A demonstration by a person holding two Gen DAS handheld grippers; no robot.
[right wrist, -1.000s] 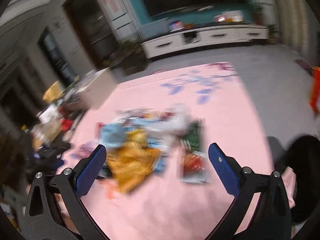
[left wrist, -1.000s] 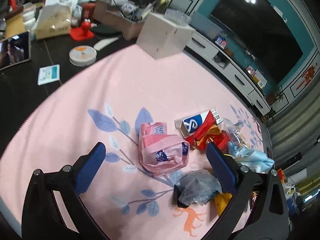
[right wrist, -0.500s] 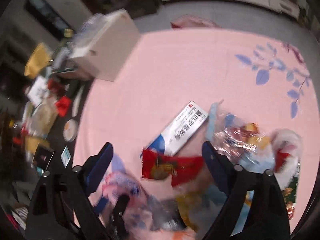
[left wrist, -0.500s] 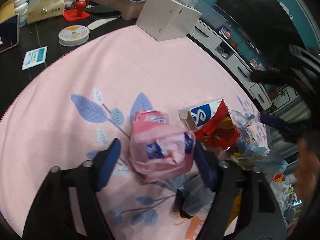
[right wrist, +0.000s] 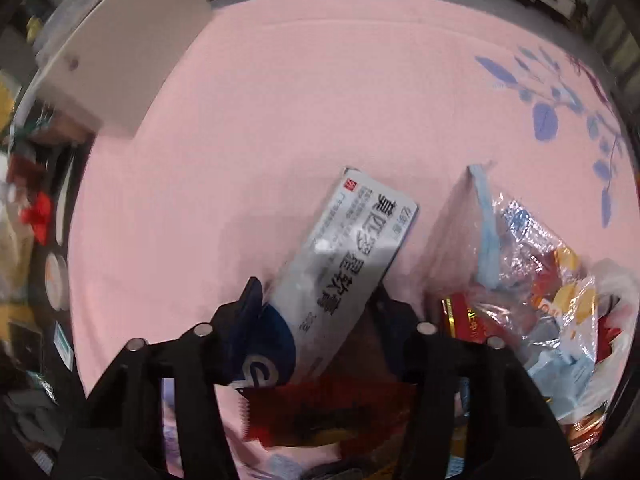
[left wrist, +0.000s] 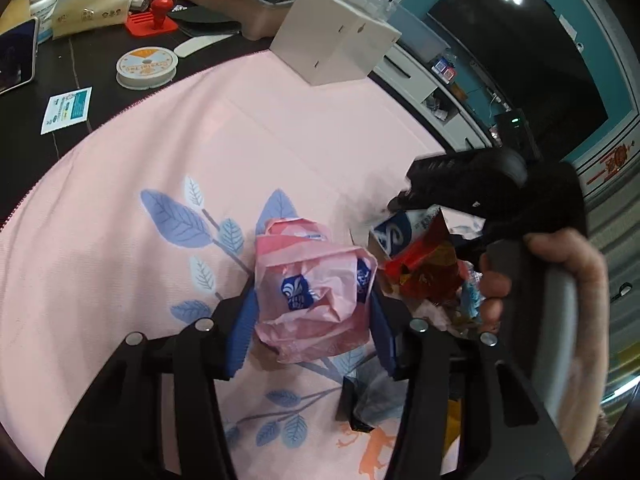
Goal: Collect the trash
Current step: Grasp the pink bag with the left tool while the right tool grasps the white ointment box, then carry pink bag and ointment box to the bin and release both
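I have the left claw (left wrist: 312, 320) closed in on the crumpled pink wrapper (left wrist: 314, 294); its jaws have just been closing and both blue pads (left wrist: 242, 330) now press the wrapper's sides, so it is gripped. The wrapper lies on the pink cloth (left wrist: 168, 168) over the table, on the printed blue leaves, toward the near edge. My right claw (right wrist: 320, 312) has also just been closing, and its pads sit against the two long sides of the white and blue carton (right wrist: 344, 264), which points away toward the far edge; I read that as a grip. A red snack wrapper (right wrist: 320, 412) lies under the carton's near end, between the claw's arms. Just to the right of the carton sits a clear bag of mixed wrappers (right wrist: 532, 296). In the left wrist view I see the right hand (left wrist: 560, 280) wrapped round its handle beside the pile. A white box (left wrist: 336, 48) stands at the cloth's far edge
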